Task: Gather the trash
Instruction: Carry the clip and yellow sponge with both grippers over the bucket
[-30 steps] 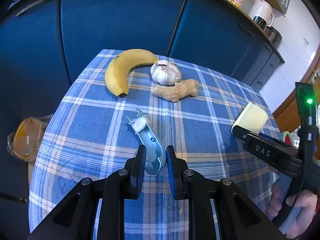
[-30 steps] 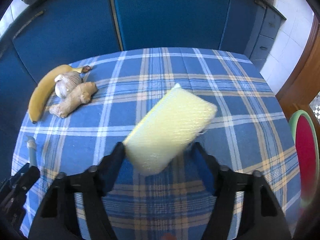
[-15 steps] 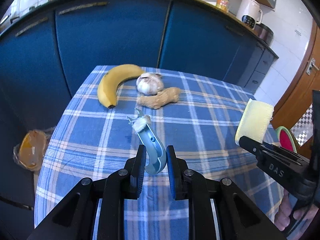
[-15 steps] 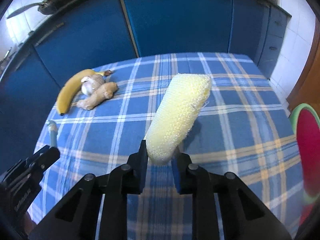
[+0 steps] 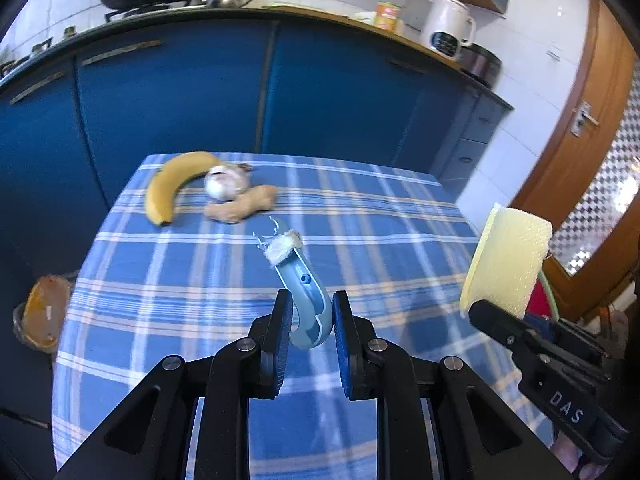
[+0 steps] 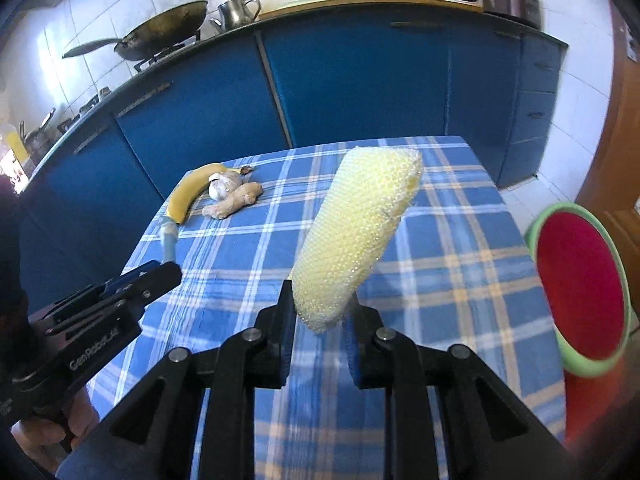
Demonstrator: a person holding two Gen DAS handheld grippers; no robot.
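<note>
My left gripper (image 5: 308,330) is shut on a curved light-blue plastic piece (image 5: 304,284) with white fluff at its tip, held above the blue checked tablecloth (image 5: 200,280). In the right wrist view my right gripper (image 6: 322,320) is shut on the lower end of a pale yellow sponge (image 6: 356,232), which stands tilted up over the table. That sponge (image 5: 506,262) and the right gripper show at the right edge of the left wrist view. The left gripper (image 6: 156,276) with the blue piece (image 6: 168,240) appears low on the left of the right wrist view.
A banana (image 5: 172,184), a garlic bulb (image 5: 224,184) and a ginger root (image 5: 240,206) lie at the table's far left. A red bin with a green rim (image 6: 580,288) stands right of the table. An orange bag (image 5: 44,312) lies on the floor at left. Blue cabinets (image 5: 240,92) stand behind.
The right gripper closed on the sponge and lifted it off the table. Both grippers rose and drew back from the table, each carrying its item.
</note>
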